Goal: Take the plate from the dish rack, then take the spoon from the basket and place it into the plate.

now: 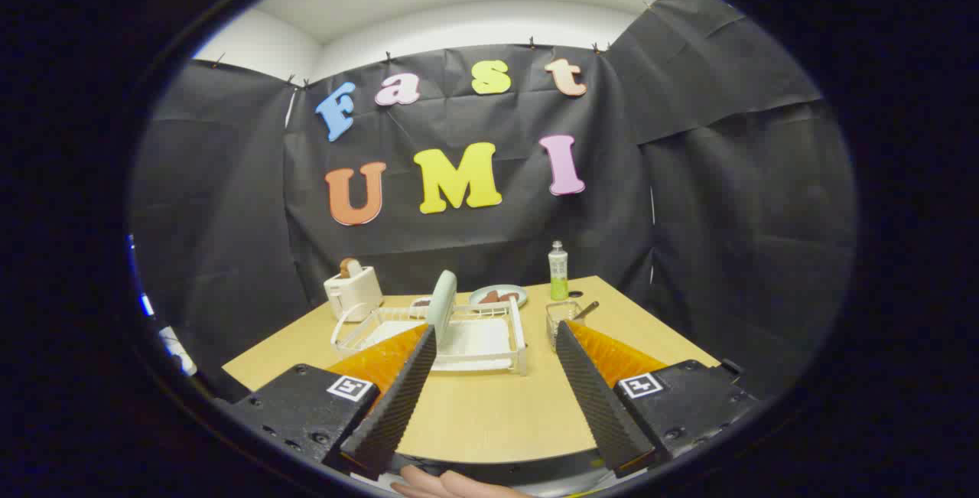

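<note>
Matt wood-look table (489, 406), glossy white plastic rack (474, 341), smooth pale plate (442, 303) — fingers (398, 398) ribbed, wall cloth creased.

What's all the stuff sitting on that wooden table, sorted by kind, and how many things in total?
Plates: 2, a pale green plate upright in the rack and a light blue plate holding food
White wire dish rack: 1
White toaster: 1
Green-liquid bottle: 1
Clear basket with a spoon: 2
Total: 7
The gripper is open, short of the rack.
</note>
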Motion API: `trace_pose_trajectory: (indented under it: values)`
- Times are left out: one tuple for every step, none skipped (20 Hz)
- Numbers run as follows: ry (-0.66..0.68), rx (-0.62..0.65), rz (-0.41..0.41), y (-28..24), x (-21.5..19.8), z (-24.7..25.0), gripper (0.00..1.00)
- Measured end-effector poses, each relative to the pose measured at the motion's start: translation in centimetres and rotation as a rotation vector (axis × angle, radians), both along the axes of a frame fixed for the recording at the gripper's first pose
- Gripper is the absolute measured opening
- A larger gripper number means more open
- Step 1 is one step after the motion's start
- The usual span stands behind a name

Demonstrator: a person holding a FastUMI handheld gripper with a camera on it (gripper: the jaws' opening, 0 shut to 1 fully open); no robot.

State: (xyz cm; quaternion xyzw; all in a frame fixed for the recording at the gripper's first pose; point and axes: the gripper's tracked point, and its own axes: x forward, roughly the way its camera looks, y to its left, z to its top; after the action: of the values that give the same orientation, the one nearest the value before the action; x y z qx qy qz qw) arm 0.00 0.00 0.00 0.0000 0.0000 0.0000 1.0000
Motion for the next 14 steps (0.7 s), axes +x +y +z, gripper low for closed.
trace_pose_trajectory:
  values:
    - [-0.002, -0.001, -0.001, -0.1, 0.0, 0.0, 1.00]
    - [-0.003, -0.004, -0.001, -0.1, -0.1, -0.1, 1.00]
    - [-0.005, -0.009, 0.001, -0.1, -0.1, 0.0, 1.00]
    - [-0.008, -0.013, 0.002, 0.0, -0.1, -0.1, 1.00]
    - [-0.013, -0.019, 0.005, 0.0, -0.2, 0.0, 1.00]
    - [-0.016, -0.025, 0.009, 0.2, -0.2, 0.0, 1.00]
    - [-0.018, -0.029, 0.015, 0.3, -0.3, 0.0, 1.00]
    - [-0.019, -0.033, 0.019, 0.5, -0.3, -0.1, 1.00]
    - [-0.021, -0.037, 0.021, 0.6, -0.3, 0.0, 1.00]
    - [-0.020, -0.042, 0.022, 0.7, -0.4, -0.2, 1.00]
    - [-0.015, -0.045, 0.028, 0.8, -0.3, -0.3, 1.00]
    - [-0.014, -0.045, 0.037, 1.1, -0.3, -0.5, 1.00]
    - [-0.010, -0.047, 0.037, 1.1, -0.1, -0.5, 1.00]
    - [-0.009, -0.052, 0.039, 1.0, 0.2, -0.5, 1.00]
